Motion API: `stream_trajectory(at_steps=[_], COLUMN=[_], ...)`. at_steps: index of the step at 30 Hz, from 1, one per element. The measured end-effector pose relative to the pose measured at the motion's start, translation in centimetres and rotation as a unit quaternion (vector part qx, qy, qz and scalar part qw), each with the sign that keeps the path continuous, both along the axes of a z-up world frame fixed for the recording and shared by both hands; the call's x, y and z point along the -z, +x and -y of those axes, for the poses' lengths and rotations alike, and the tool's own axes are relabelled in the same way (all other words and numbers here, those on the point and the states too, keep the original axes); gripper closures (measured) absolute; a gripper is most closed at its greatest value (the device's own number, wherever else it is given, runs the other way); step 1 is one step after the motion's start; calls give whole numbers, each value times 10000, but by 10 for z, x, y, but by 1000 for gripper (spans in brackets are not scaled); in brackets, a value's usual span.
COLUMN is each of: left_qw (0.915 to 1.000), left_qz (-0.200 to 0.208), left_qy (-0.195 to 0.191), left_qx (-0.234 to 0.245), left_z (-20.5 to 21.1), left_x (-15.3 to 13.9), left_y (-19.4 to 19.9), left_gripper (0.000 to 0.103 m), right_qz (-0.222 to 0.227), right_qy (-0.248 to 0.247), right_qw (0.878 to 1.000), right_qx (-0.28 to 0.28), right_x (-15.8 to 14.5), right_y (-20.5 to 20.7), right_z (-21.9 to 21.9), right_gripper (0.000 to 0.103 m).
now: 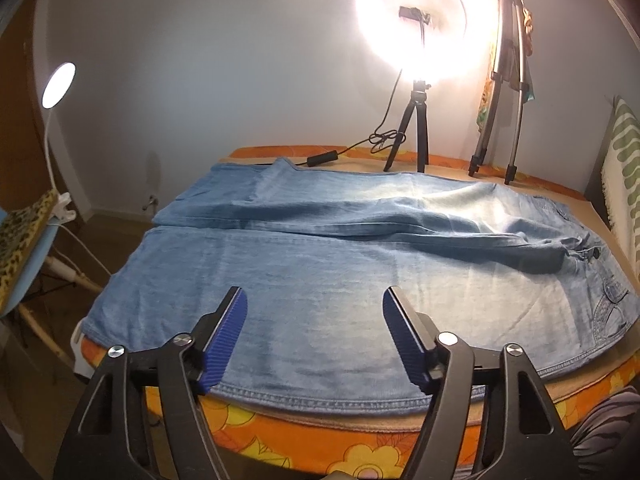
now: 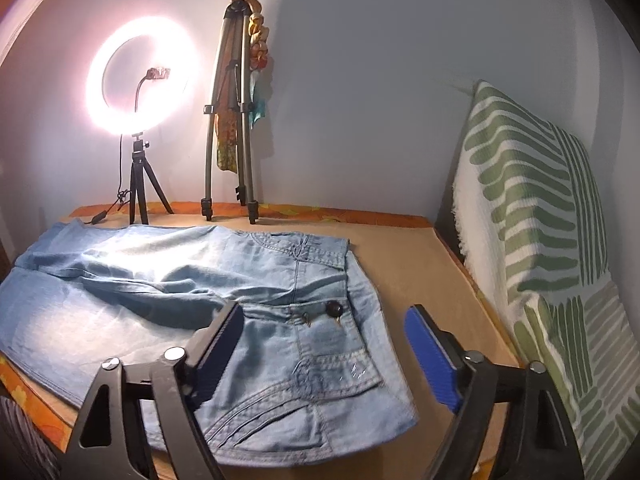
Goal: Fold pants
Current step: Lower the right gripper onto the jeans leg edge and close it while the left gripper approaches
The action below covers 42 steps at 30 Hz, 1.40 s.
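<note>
Light blue denim pants [image 1: 320, 264] lie spread flat across the table, legs running to the left and waistband to the right. In the right wrist view the waist end [image 2: 320, 320] shows a dark button [image 2: 334, 309] and pockets. My left gripper [image 1: 315, 300] is open and empty, hovering over the near leg by the near seam. My right gripper [image 2: 324, 320] is open and empty above the waistband's near corner. The far leg is rumpled along the middle fold.
A lit ring light on a small tripod [image 1: 412, 20] and a larger folded tripod [image 1: 504, 80] stand at the table's far edge. A green-striped cushion [image 2: 532, 208] leans at the right. A chair with a desk lamp [image 1: 58, 80] stands left. The orange flowered cloth [image 1: 280, 436] covers the table edge.
</note>
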<state>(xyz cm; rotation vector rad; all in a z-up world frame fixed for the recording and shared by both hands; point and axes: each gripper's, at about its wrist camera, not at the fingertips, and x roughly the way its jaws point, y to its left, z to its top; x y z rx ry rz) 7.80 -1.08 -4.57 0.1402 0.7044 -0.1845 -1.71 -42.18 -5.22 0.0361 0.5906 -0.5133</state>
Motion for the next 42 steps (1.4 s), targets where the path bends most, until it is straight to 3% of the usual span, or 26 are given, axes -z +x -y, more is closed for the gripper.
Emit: stream_trajectory(at_steps=[9,14,24,28,37,39,42], left_qw=[9994,9987,9960,9940,9911,9898,9880], left_qz=[-163,-217,-361,-521,-951,-1132,-1332], left_qy=[-9,5,117,207,235,143,-50], left_qx=[300,451,805,938,896,859,779], left_z=[15,26,54,66,81,83,83], left_x=[6,3,-3,-3,14,23,35], left_y=[29,56,119,157,240,257,276], left_gripper=[49,51,55,55,54,53,53], right_qz=[-217,-574,-1032,-1019,-1296,-1399,-1534], right_qy=[493,665,707,707,782,744,678], right_qw=[9981,9941,9812,9748,9439,9354,9254], right_qx=[-285,-636,-1466,-1852,-2935,-3160,-3398], right_x=[-4,0,14,19,54,65,78], right_y=[41,86,189,226,311,328,348], right_z=[59,91,133,130,84,70,52], right_gripper=[26,32,32,32,32,39,40])
